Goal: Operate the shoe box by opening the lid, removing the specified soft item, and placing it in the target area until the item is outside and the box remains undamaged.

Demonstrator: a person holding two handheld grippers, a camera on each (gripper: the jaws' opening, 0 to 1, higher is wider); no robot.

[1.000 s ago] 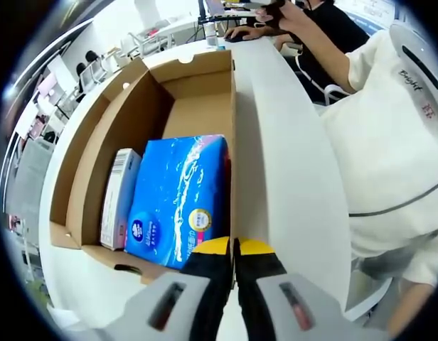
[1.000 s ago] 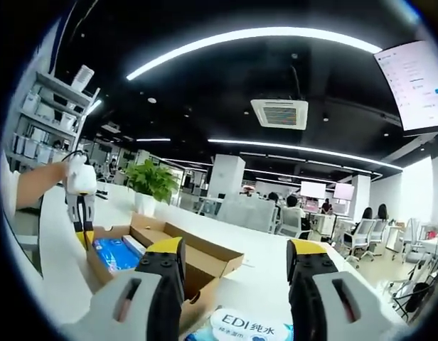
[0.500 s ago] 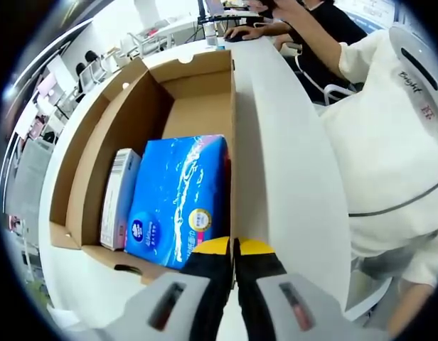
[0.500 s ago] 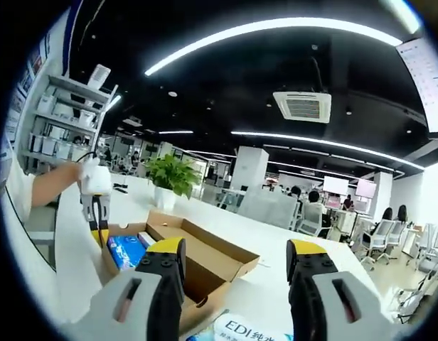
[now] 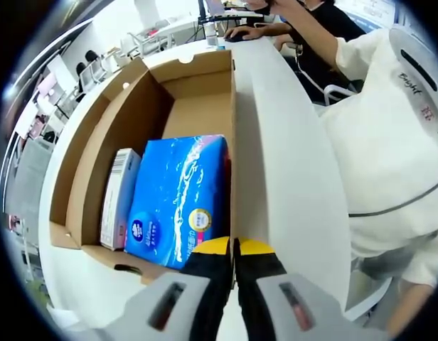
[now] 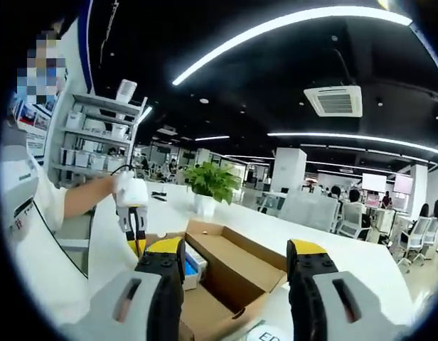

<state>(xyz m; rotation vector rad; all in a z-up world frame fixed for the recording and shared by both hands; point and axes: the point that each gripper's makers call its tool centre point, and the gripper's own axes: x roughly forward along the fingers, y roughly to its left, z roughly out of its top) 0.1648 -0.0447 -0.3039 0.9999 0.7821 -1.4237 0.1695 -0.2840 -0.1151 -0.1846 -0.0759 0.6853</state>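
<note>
In the left gripper view, the left gripper (image 5: 234,250) sits nearest, its yellow-tipped jaws pressed together with no gap, right at the near end of the shoe box (image 5: 205,106), clenched about the top edge of its right-hand wall as far as the view lets one judge. The box stands open on the white table (image 5: 290,185). Inside it, against that near end and the right wall, lies the blue tissue pack (image 5: 180,195), flat, with a slim white carton (image 5: 118,199) just beside it toward the left wall; the far half of the box floor is bare cardboard. Beyond the box's right wall, past the table edge, a person in a white top (image 5: 390,142) stands, and farther off another person's hands (image 5: 244,30) rest near the table's far end. In the right gripper view, the right gripper (image 6: 237,259) is released, jaws spread wide, grasping nothing, hovering on the near side of the same box. A white packet with blue lettering (image 6: 269,334) lies on the table just nearer than the box. At the box's left edge the other gripper hangs from a hand (image 6: 131,192). Behind the box a potted plant (image 6: 210,186) stands on the table.
</note>
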